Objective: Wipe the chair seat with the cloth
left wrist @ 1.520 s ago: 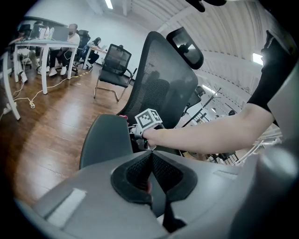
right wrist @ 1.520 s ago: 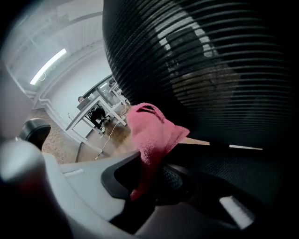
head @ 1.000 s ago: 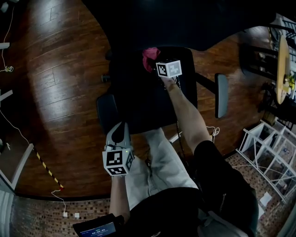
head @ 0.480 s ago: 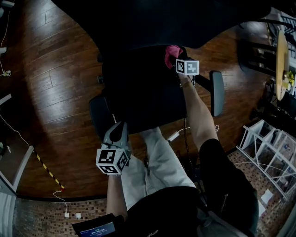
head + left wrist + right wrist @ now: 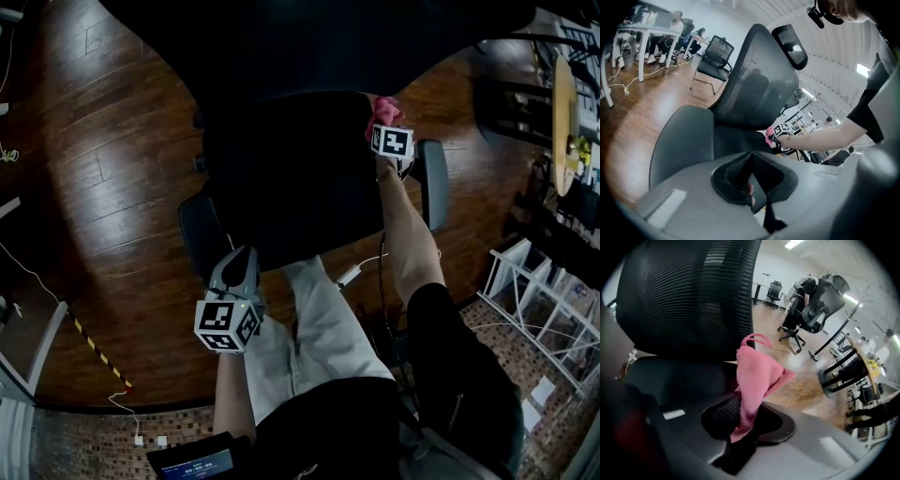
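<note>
While your right gripper [image 5: 383,124] pinches the crumpled pink fluffy cloth [image 5: 385,107], this cloth is at the right rear edge of the black padded chair seat [image 5: 291,178], near the black armrest [image 5: 431,183] | your left gripper [image 5: 241,258]: jaws pressed together, holding nothing, beside the seat's front left corner.

Your head view: dim, underexposed, floor [image 5: 103,178] sheen left of the fingers [image 5: 239,267]. Gripper views bright from ceiling strip lights [image 5: 794,243]; fisheye-warped, vignetted edges.
</note>
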The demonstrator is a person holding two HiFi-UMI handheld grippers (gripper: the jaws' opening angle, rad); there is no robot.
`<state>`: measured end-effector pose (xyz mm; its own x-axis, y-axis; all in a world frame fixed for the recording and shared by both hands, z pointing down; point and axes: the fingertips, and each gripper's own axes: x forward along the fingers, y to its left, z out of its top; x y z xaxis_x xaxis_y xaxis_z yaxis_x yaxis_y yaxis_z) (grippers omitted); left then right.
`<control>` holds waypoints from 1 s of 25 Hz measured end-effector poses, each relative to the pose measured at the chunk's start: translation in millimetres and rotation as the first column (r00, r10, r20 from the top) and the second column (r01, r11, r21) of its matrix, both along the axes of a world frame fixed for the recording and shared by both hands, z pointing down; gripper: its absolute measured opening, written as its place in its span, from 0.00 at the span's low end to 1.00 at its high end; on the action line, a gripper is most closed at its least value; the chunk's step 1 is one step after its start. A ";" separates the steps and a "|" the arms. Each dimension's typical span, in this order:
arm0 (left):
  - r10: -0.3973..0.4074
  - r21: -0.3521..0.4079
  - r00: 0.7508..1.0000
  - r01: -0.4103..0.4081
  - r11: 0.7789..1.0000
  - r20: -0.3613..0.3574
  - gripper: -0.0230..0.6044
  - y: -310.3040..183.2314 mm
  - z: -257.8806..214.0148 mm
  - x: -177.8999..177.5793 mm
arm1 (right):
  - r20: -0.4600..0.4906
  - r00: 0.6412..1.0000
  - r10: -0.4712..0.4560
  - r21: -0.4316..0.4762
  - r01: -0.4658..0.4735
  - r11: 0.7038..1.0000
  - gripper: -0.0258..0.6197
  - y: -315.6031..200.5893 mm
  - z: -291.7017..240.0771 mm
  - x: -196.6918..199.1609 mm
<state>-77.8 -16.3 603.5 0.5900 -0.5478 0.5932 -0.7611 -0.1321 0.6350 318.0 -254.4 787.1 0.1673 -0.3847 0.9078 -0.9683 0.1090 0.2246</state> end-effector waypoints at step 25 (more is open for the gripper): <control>0.079 -0.021 0.996 -0.080 0.997 -0.038 0.03 3.0 1.9 10.0 | 0.523 0.780 -0.345 0.003 0.402 0.915 0.14 65.3 36.7 -331.5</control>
